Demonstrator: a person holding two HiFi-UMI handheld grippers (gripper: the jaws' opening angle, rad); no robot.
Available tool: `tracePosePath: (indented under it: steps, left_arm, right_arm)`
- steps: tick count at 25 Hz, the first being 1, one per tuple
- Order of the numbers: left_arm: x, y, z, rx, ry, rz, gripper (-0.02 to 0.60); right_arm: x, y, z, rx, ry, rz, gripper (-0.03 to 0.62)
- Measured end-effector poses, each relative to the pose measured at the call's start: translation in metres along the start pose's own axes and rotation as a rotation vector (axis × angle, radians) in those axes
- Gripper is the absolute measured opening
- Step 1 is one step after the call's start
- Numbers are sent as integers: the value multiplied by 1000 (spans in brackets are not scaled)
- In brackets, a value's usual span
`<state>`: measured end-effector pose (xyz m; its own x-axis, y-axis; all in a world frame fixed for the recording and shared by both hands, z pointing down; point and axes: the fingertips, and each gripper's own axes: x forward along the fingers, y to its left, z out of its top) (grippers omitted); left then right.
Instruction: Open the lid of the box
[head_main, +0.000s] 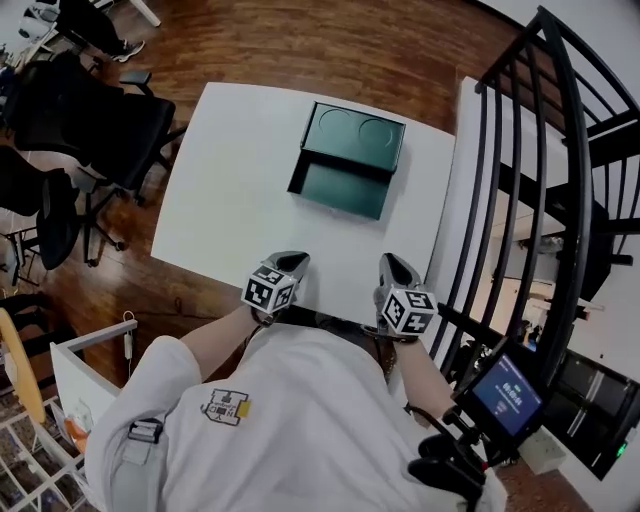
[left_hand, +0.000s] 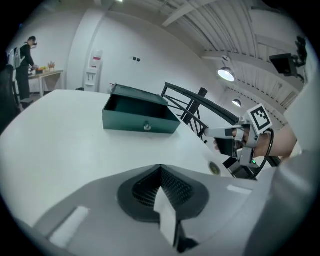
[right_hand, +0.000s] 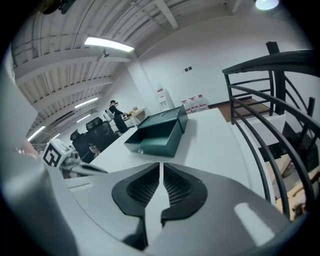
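Note:
The dark green box (head_main: 340, 188) sits at the far middle of the white table (head_main: 230, 210), its lid (head_main: 358, 133) lying flat behind the tray with its inside face up. The left gripper view shows the box (left_hand: 140, 119) with a small knob on its front wall; the right gripper view shows the box (right_hand: 159, 134) too. Both grippers rest at the table's near edge, well short of the box. My left gripper (head_main: 293, 260) has its jaws together, nothing between them. My right gripper (head_main: 393, 262) shows only a hairline gap and holds nothing.
A black metal railing (head_main: 540, 150) runs along the table's right side. Black office chairs (head_main: 90, 120) stand left of the table on the wood floor. A small lit screen (head_main: 508, 392) hangs by my right hip. A person (left_hand: 24, 55) stands far off at another table.

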<state>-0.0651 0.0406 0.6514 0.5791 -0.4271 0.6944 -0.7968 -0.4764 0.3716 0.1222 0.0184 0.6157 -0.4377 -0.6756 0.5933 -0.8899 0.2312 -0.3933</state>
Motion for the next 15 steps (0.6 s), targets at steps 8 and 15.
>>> tracePosePath:
  steps: [8, 15]
  left_arm:
    - [-21, -8, -32, 64, -20, -18, 0]
    - [-21, -6, -16, 70, -49, -49, 0]
  right_arm:
    - [-5, 47, -79, -67, 93, 53, 0]
    - [1, 46, -62, -97, 69, 42, 0]
